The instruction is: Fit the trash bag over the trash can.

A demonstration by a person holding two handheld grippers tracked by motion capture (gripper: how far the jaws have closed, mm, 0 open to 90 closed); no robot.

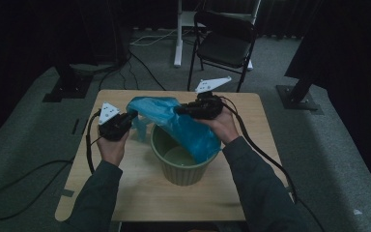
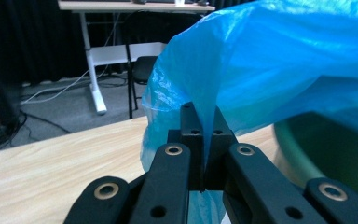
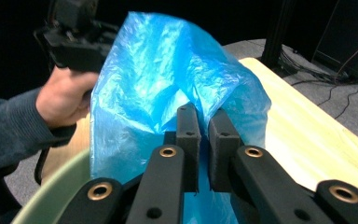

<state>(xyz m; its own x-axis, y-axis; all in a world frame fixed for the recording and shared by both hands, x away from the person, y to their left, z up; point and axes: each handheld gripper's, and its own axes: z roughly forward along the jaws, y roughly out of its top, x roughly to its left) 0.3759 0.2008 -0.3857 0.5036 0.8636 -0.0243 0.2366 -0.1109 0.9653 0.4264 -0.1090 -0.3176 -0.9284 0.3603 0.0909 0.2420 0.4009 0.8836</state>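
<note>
A blue plastic bag (image 1: 183, 123) hangs stretched between my two grippers, its lower part dropping into a pale green bin (image 1: 181, 171) in the middle of the wooden table (image 1: 140, 193). My left gripper (image 1: 128, 117) is left of the bin; in the left gripper view its jaws (image 2: 204, 112) are shut on a fold of the bag (image 2: 284, 60), with the bin's rim (image 2: 326, 140) at the right. My right gripper (image 1: 181, 110) is over the bin's far rim. In the right gripper view (image 3: 204, 114) a narrow dark gap shows between its pads, and the bag (image 3: 158, 70) drapes over their tips.
A black folding chair (image 1: 224, 41) and a white desk leg (image 1: 178, 34) stand beyond the table's far edge. Cables trail from both grippers across the table and the grey carpet. Dark stands flank the table on both sides.
</note>
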